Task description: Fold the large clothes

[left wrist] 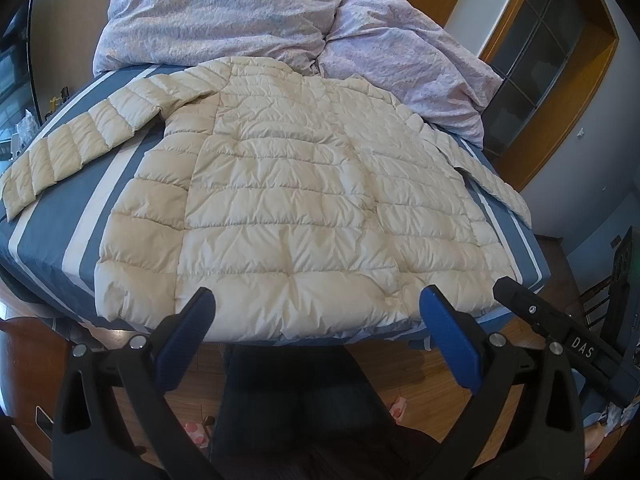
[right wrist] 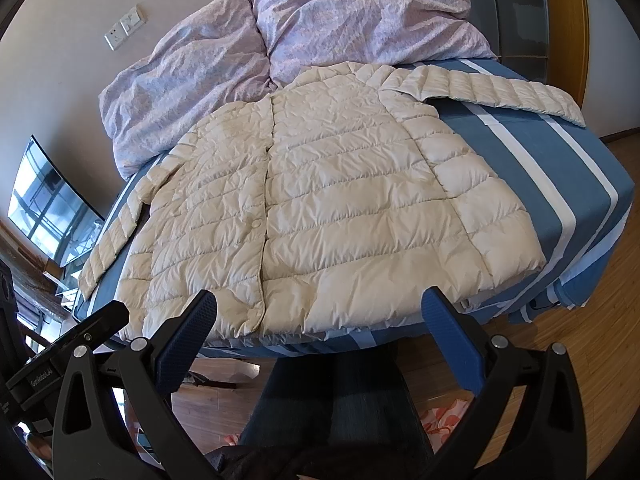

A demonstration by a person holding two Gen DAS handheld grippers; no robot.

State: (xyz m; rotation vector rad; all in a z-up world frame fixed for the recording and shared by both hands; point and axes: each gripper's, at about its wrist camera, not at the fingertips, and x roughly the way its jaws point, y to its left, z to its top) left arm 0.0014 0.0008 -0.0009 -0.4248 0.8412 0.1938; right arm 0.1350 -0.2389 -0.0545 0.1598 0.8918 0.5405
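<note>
Spread wide and holding nothing, the left gripper point(left wrist: 316, 312) is seen in the left wrist view poised over the near hem of a cream quilted down jacket point(left wrist: 296, 208). The jacket is laid flat on a blue-and-white striped bed point(left wrist: 48, 240), collar toward a rumpled lilac duvet point(left wrist: 248, 12), with one sleeve point(left wrist: 76, 140) stretched out to the left and the other trailing off the right edge. The tip of the other tool is glimpsed at lower right.

From the right wrist view, the right gripper point(right wrist: 318, 312) is likewise parted and empty, hovering near the hem just beside the snap placket point(right wrist: 264, 208) (a single snap can be made out). The far sleeve point(right wrist: 488, 92) is extended across the sheet; the near sleeve hangs toward the bed's left side.

No fold appears to have been made — the garment is judged spread and ready. A sleeve would likely need to be pinched and brought across the body first.
</note>
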